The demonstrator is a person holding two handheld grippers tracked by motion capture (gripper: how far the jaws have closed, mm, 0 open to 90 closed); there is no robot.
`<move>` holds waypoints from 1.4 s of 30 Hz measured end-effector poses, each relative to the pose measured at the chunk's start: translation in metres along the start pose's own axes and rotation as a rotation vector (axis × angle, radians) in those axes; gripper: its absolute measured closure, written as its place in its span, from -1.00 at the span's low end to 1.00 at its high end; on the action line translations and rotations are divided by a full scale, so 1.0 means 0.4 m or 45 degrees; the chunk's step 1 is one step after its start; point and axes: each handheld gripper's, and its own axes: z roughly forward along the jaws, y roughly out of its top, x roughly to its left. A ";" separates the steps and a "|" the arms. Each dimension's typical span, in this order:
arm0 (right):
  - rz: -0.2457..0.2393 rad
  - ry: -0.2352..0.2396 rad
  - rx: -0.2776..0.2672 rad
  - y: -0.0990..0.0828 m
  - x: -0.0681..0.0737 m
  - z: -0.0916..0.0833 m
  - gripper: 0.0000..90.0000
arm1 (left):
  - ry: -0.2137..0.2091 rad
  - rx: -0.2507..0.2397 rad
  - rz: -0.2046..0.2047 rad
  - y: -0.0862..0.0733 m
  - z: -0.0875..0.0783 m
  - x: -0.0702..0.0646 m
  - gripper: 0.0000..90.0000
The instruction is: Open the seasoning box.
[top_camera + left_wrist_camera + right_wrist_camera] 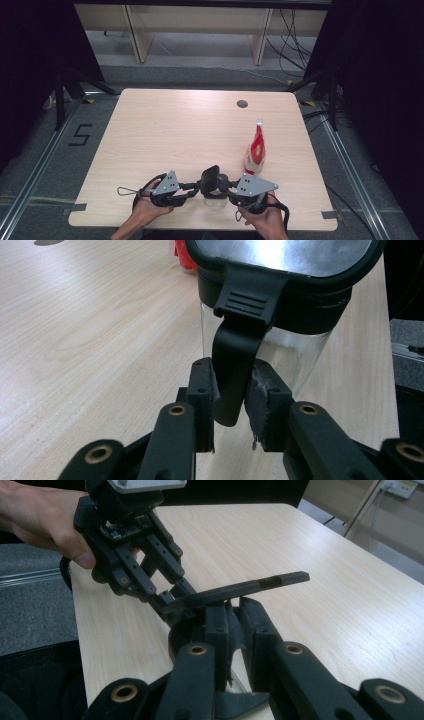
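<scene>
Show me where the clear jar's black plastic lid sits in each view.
High view: the black plastic lid is low centre, by the near edge of the light wooden table.
Left gripper view: top centre, its latch hanging between the jaws.
Right gripper view: edge-on, mid-frame, above the jaws.
Shared landmark: the table.

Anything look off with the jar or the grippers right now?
Nothing spilled or broken. The glass jar stands upright at the near table edge; its black lid is tilted up on one side. The left gripper pinches the lid's latch tab. The red pouch stands upright.
</scene>
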 end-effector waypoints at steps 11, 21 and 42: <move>-0.046 0.029 -0.006 0.037 0.016 0.037 0.86 | 0.012 0.011 0.007 0.001 -0.002 -0.006 0.63; -0.071 0.051 -0.005 0.067 0.036 0.073 0.86 | 0.068 0.023 0.022 0.004 0.000 -0.020 0.65; -0.059 0.064 -0.018 0.075 0.033 0.086 0.80 | 0.067 0.029 0.018 0.003 -0.002 -0.020 0.65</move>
